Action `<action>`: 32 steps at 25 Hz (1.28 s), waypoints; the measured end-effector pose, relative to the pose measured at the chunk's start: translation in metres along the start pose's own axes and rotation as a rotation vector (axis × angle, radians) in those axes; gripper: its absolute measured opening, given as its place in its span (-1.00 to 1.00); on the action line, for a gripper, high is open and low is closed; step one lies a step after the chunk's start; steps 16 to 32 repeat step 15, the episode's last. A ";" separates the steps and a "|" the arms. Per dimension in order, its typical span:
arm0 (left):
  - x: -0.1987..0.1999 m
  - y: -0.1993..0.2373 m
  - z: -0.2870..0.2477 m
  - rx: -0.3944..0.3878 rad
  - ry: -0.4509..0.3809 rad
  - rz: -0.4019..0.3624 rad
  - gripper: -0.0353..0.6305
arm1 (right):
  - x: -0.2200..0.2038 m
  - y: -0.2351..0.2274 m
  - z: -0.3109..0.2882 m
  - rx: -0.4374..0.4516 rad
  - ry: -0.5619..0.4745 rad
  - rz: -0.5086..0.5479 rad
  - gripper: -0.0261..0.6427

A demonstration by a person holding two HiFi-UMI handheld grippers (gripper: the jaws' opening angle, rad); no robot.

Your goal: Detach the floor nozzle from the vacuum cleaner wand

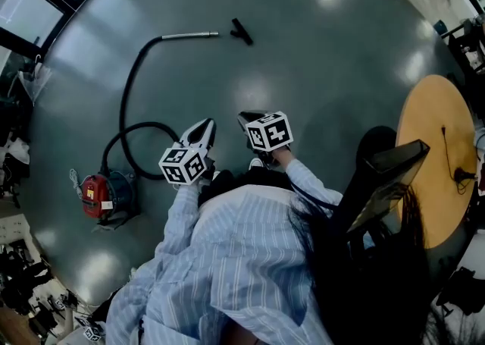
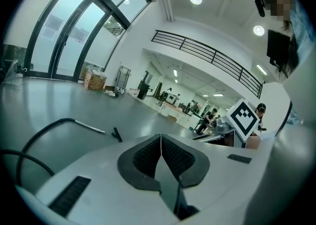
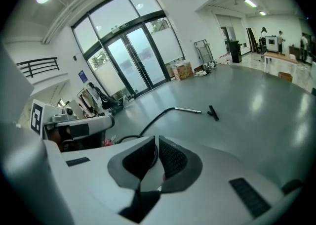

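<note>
Grey hall floor (image 1: 326,108), glass doors (image 3: 133,56) at the far wall: I hold both tools out in front of me, nothing gripped. My left gripper (image 1: 204,127) has its jaws pressed together, empty; my right gripper (image 1: 248,119) is closed too, empty. Well ahead, the black floor nozzle (image 1: 242,31) lies on its own, just beside the tip of the metal wand (image 1: 189,35) but apart from it. The wand joins a black hose (image 1: 129,93) that curls back to the red vacuum (image 1: 106,193) at my left.
</note>
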State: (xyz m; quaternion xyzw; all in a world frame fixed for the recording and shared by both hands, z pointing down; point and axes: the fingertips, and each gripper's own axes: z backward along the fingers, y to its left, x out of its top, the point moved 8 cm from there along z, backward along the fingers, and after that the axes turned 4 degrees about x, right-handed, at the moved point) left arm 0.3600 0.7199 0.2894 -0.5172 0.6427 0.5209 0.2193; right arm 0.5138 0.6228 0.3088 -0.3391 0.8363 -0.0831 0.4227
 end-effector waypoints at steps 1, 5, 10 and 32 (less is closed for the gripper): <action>0.000 -0.001 0.000 -0.003 0.001 -0.002 -0.86 | 0.000 0.001 0.001 -0.001 0.002 0.004 -0.83; 0.001 0.001 0.004 -0.006 -0.003 -0.004 -0.86 | -0.001 0.005 0.000 -0.004 0.010 0.013 -0.83; -0.001 0.005 0.010 -0.007 -0.010 0.011 -0.86 | -0.005 0.009 -0.002 -0.002 0.018 0.010 -0.83; -0.015 0.003 0.017 -0.001 0.000 0.029 -0.86 | -0.018 0.010 -0.002 -0.004 0.029 0.006 -0.83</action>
